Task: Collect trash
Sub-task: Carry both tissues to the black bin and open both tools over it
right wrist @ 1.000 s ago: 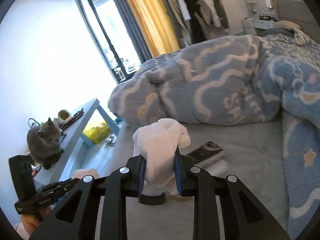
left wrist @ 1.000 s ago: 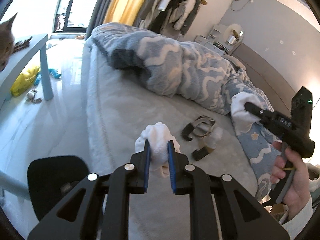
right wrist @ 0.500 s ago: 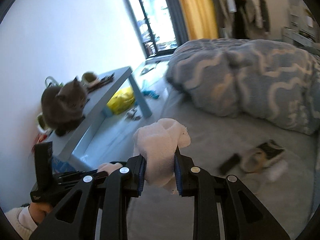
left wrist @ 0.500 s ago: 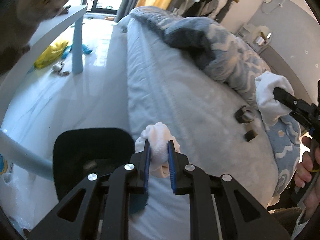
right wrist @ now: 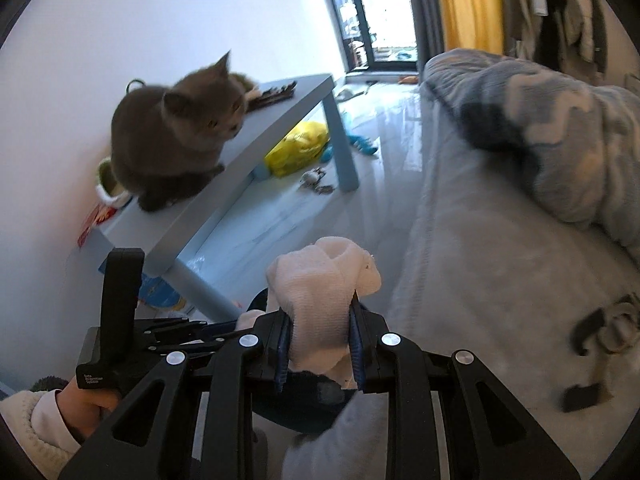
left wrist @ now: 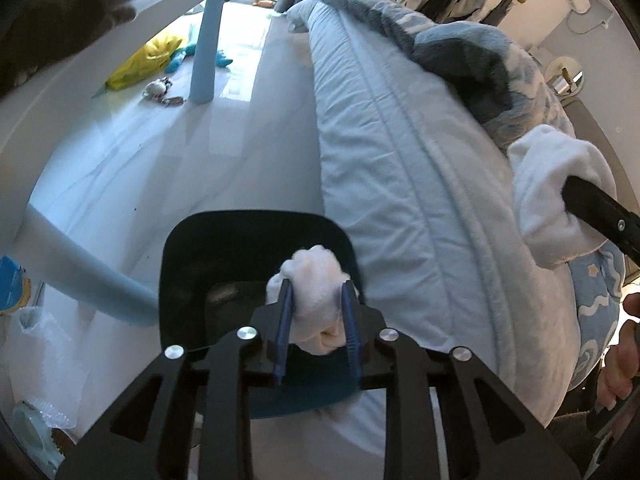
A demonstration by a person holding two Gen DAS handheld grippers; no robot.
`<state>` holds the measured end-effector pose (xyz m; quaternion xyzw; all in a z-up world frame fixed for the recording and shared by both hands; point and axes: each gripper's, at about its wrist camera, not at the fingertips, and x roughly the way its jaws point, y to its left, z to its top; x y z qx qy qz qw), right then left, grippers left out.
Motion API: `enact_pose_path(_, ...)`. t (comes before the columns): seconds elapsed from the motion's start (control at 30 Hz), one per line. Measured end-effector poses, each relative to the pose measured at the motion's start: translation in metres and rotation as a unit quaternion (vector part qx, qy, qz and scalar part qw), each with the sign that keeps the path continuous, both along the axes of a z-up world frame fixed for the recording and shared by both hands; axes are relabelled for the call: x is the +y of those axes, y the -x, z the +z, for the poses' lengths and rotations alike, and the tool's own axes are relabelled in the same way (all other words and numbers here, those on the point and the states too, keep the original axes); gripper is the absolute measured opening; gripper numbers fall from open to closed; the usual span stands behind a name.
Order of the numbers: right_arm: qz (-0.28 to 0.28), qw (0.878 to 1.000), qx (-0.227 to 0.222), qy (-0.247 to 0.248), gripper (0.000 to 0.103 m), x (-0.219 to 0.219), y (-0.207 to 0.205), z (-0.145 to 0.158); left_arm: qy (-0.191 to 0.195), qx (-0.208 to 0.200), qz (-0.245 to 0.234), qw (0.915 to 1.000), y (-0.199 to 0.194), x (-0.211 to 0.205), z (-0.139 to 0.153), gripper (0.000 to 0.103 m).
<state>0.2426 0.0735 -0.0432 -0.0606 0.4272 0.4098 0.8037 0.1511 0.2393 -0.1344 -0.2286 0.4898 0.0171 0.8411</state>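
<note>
Both grippers carry white wads of tissue at the black bin beside the bed.

The left gripper points down over the black bin, which stands on the pale floor just beyond and below its fingertips; its jaws are opening, with a small white tissue ball between the blue pads and seemingly touching both. To its right, higher up over the bed edge, the right gripper's black finger shows buried in a larger white wad. Seen from the right gripper, its jaws are clamped tight on that crumpled tissue wad, which sticks out past the fingertips; the bin's dark rim peeks out just behind it. The left gripper's body and the hand on it sit low to its left. Further left and beyond, a grey cat sits on a light blue table.
</note>
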Motion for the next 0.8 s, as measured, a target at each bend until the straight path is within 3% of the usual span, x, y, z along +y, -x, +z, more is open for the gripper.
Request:
enact_pose_path(0.13,0.006,1.000,0.011,0.013,0.025,0.020,-0.001,-0.014,-0.002,0.003,0.014,0.9999,0.008,0.016,-0.002,0.050)
enact_pose_path(0.33,0.011,0.998,0.032,0.050,0.025,0.043,-0.005,-0.044,-0.006,-0.012,0.027,0.9995,0.025,0.037,0.013,0.061)
enact_pose_path(0.57,0.038,0.992,0.060,0.105,0.025,0.078,0.005,-0.093,-0.005,-0.039,0.036,0.9986,0.044,0.053,0.036,0.061)
enact_pose_path(0.8,0.054,0.985,0.082,0.142,0.027,0.101,0.019,-0.132,0.015,-0.091,0.028,0.9954,0.064,0.057,0.071,0.053)
